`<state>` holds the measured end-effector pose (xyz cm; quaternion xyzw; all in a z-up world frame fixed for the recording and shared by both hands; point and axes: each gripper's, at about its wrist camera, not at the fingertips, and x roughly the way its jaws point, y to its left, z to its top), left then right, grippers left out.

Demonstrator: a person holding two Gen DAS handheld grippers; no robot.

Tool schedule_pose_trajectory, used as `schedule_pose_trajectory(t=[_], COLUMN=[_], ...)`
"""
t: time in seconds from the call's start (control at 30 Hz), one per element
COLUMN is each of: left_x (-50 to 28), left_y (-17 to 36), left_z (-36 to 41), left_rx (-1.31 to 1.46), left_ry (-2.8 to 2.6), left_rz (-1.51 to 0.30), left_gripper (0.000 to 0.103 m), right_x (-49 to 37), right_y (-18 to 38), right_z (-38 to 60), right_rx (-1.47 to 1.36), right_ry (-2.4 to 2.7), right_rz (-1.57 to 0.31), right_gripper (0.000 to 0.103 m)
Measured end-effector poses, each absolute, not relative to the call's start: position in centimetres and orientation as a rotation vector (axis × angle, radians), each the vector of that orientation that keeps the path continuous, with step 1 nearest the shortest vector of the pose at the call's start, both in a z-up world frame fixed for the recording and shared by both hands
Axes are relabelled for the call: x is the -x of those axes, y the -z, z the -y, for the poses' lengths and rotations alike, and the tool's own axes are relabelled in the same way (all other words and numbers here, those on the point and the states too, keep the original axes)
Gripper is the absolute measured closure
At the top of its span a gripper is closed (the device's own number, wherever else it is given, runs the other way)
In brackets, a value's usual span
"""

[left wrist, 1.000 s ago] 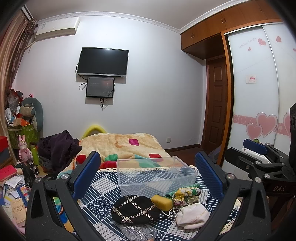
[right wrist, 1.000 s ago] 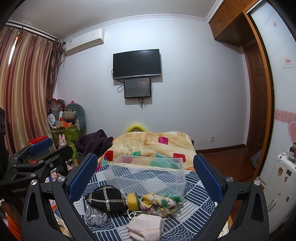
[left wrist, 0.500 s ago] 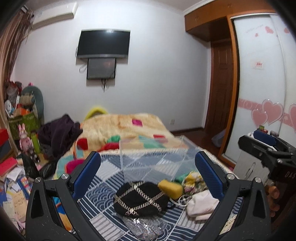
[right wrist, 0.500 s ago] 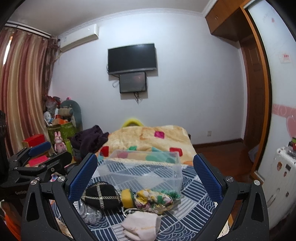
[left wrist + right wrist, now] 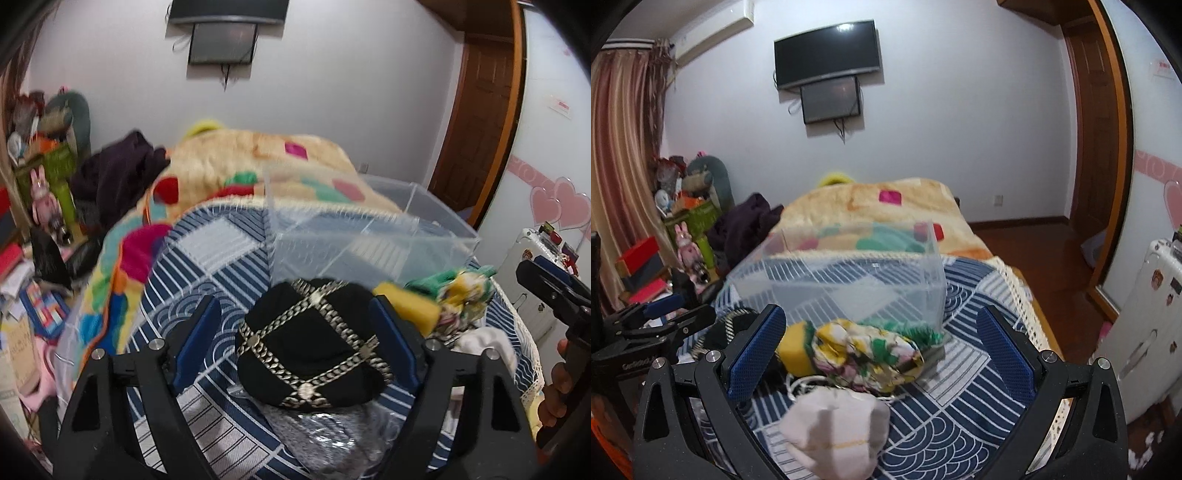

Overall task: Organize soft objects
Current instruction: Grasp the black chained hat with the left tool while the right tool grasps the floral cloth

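A black bag with a chain pattern (image 5: 310,347) lies on the blue patterned cloth (image 5: 218,258). My left gripper (image 5: 295,332) is open, its jaws standing either side of the bag. A yellow sponge (image 5: 406,306) and a floral cloth bundle (image 5: 868,350) lie in front of the clear plastic box (image 5: 849,280). A white soft pouch (image 5: 834,428) lies nearest. My right gripper (image 5: 882,354) is open, low over the floral bundle and pouch. A silvery plastic bag (image 5: 332,435) lies under the black bag's near edge.
The clear box (image 5: 369,229) stands at the table's far side, with a bed and bright blanket (image 5: 258,158) behind. Clutter and toys (image 5: 44,192) fill the left floor. A white suitcase (image 5: 1141,332) stands to the right, beside a wardrobe.
Both grippers have moved forward and down toward the table. The left now brackets the black bag; the right now sits over the floral bundle and white pouch.
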<state>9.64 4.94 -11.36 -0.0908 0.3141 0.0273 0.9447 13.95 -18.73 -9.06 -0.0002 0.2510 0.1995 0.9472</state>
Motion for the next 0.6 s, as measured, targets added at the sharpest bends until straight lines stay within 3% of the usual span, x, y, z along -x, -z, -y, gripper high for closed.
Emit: schedule_pose_trajectory(t=[0.17,0.33,0.43,0.6], left_x=[-10.7,-10.5,-10.2,-9.8], left_y=[13.4,13.8,13.4,12.7], left_z=[-4.7,-4.2,-3.6,-3.1], left_rx=[0.173,0.186,0.158,0.145], left_ry=[-0.041,0.016,0.015,0.02], left_rz=[-0.698,-0.696,-0.68,-0.662], left_gripper=[0.026,0.038,0.05,0.067], right_x=[-15.0,-16.0,-16.5,-16.7], right_y=[10.5,11.9,12.6,12.8], right_z=[18.7,18.2,18.0,18.7], right_rx=[-0.002,-0.006,-0.006,-0.026], right_ry=[-0.418,-0.434,-0.442,-0.454], right_rz=[-0.57,-0.649,-0.678,-0.709], right_gripper=[0.0,0.013,0.027,0.062])
